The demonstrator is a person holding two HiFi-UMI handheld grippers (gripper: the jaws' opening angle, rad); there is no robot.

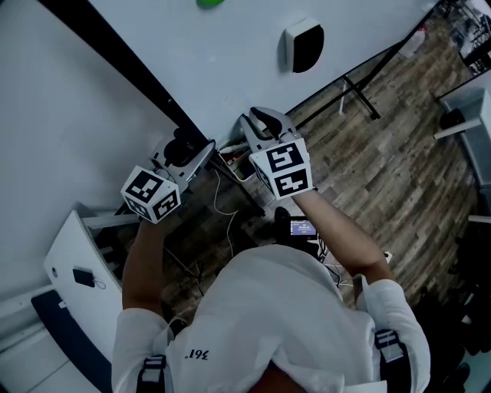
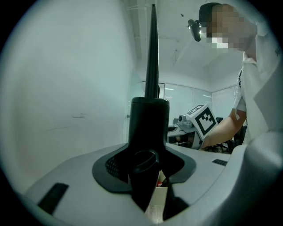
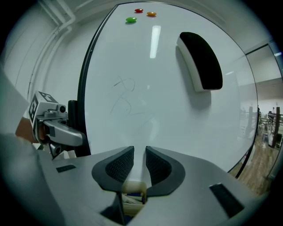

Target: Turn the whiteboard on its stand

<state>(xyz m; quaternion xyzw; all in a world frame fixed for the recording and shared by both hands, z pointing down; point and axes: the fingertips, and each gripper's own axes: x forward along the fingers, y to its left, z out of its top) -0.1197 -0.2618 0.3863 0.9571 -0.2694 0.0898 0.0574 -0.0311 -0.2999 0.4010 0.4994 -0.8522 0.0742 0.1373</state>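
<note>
The whiteboard [image 1: 230, 54] [image 3: 168, 88] hangs tilted in its black frame [image 1: 115, 54], with faint pen marks on it. A black-and-white eraser [image 1: 304, 44] [image 3: 201, 59] and a green magnet [image 3: 131, 20] stick to its face. My left gripper [image 1: 184, 153] [image 2: 148, 165] is shut on the frame's black post [image 2: 149, 123], which fills the gap between the pads. My right gripper [image 1: 265, 121] [image 3: 139, 163] is shut on the board's near edge, its jaws a narrow slit apart. Its marker cube [image 2: 203, 119] shows in the left gripper view.
The stand's black legs [image 1: 357, 92] spread over the wooden floor to the right. A white panel [image 1: 77, 276] leans at the lower left. Desks [image 1: 468, 100] stand at the far right. Red [image 3: 139, 10] and orange [image 3: 151, 14] magnets sit near the board's top.
</note>
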